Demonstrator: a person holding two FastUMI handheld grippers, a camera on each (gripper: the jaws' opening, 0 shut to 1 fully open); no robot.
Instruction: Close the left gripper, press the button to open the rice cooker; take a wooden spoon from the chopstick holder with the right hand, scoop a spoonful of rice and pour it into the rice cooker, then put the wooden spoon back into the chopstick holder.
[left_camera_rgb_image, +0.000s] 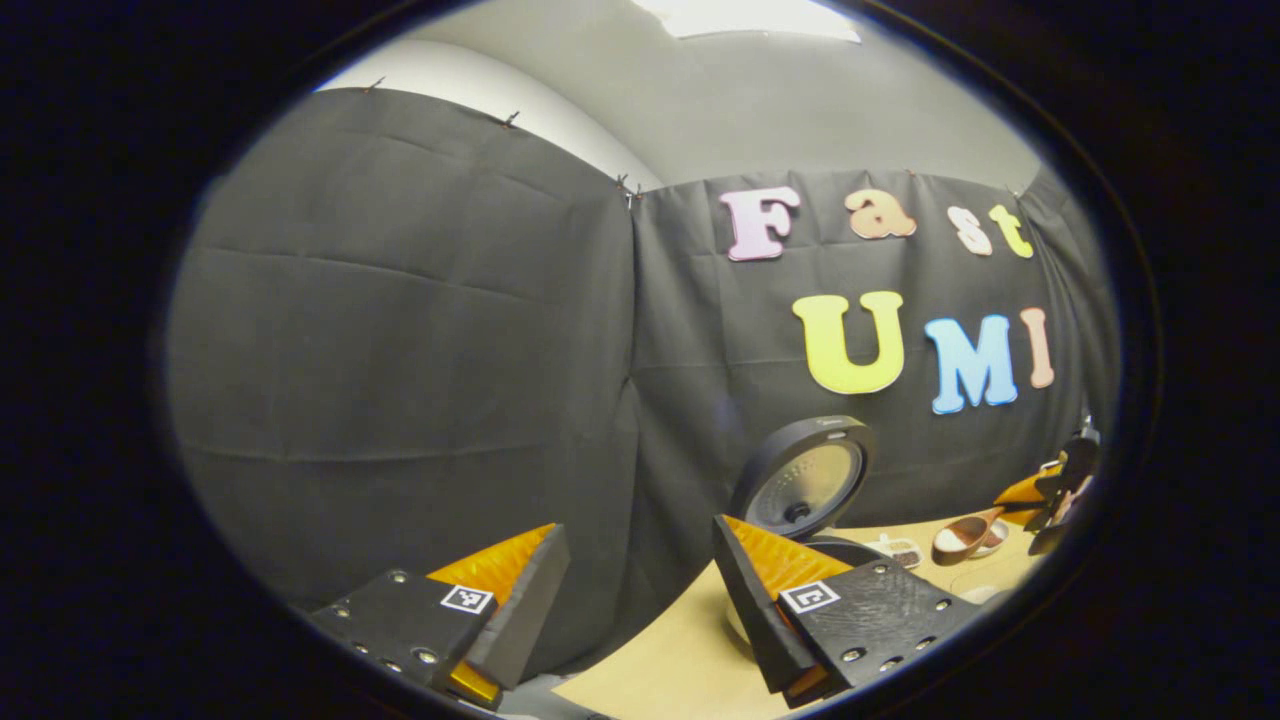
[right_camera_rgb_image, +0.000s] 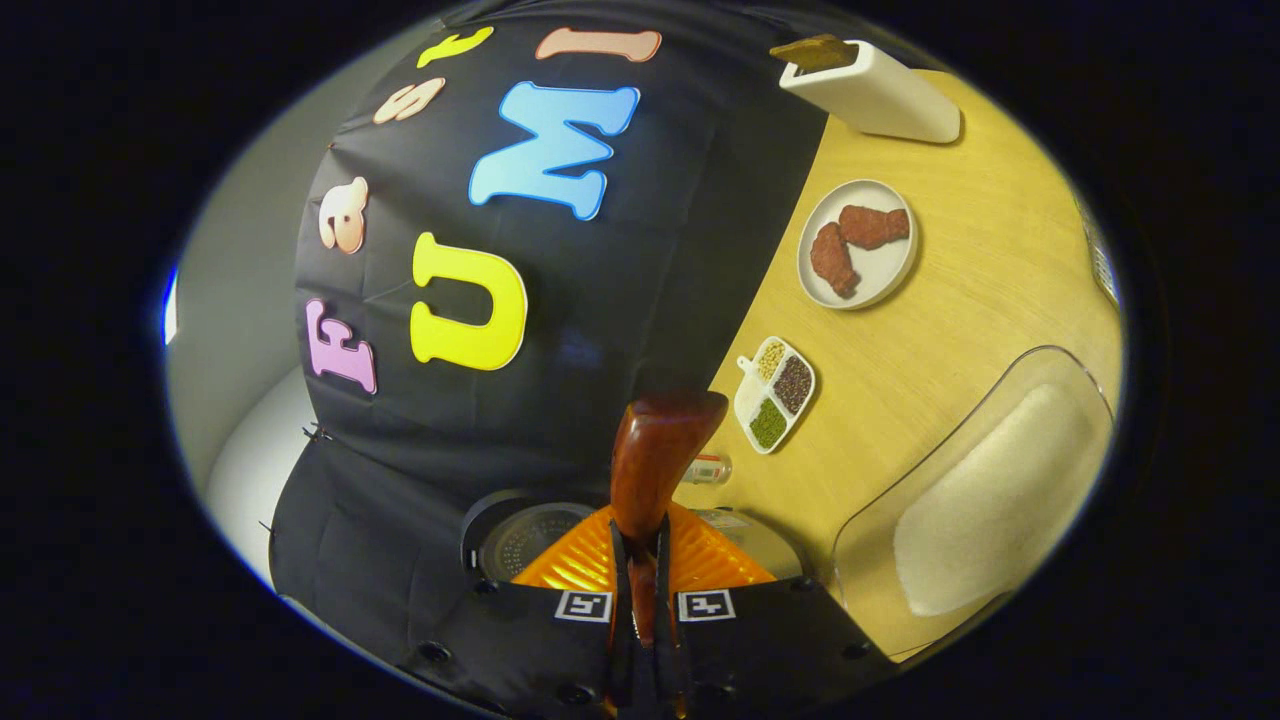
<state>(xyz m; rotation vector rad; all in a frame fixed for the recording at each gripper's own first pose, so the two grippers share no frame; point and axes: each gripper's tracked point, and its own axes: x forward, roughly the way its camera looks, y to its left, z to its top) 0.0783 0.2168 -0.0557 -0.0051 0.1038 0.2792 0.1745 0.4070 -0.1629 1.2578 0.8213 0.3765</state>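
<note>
In the left gripper view, the left gripper (left_camera_rgb_image: 640, 600) is held level at lower centre, fingers wide apart and empty; the open black round rice cooker (left_camera_rgb_image: 805, 485) stands right of centre. In the right gripper view, the right gripper (right_camera_rgb_image: 640, 590) is rolled sideways, clamped on the brown wooden spoon (right_camera_rgb_image: 655, 460) at lower centre.

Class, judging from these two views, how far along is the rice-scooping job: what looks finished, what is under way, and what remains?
Done: the rice cooker lid stands open, and the right gripper is shut on the wooden spoon, so it is out of the chopstick holder. Under way: the spoon is held above the cooker; whether it carries rice cannot be told. Left: returning the spoon to the holder, perhaps after scooping from the rice container.
</note>
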